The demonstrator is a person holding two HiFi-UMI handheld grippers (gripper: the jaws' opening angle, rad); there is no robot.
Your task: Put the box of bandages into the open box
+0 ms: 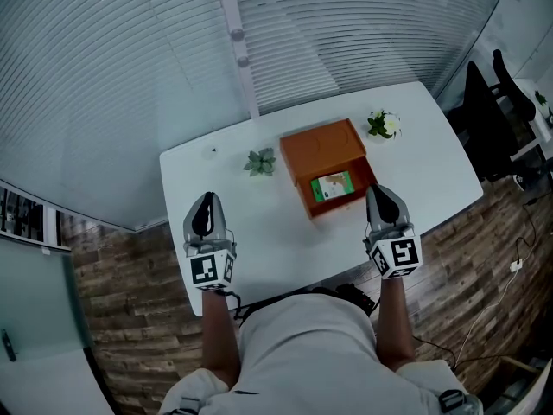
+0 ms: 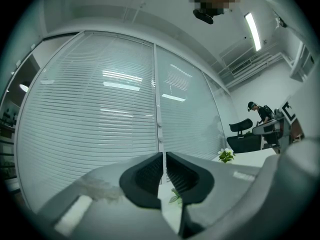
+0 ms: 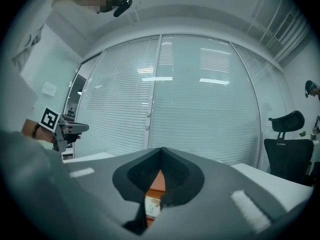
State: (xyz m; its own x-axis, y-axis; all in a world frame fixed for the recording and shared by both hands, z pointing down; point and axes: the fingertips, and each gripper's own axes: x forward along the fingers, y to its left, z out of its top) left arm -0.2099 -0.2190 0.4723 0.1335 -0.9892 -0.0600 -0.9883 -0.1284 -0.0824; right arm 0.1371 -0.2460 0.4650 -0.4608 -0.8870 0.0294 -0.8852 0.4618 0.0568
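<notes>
Bandage box (image 1: 333, 185) lying inside open box (image 1: 321, 149), long axis along table (image 1: 259, 227) front edge. Right gripper (image 1: 378, 192) hovering nearer, left gripper (image 1: 205, 202) farther, jaws together, both empty.

Closed right gripper (image 3: 160, 153), open box (image 3: 156, 182) beyond

Orange open box (image 1: 321, 148), green bandage box (image 1: 333, 185)

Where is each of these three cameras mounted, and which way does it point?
Head view: on the person's head, looking steeply down at the table, orange box, left gripper and right gripper; forearms and torso show.
Left gripper view: on the left gripper, looking along its shut jaws at the window blinds.
Right gripper view: on the right gripper, looking along its shut jaws at the blinds.
Shared: head and right gripper views both show the orange box.
</notes>
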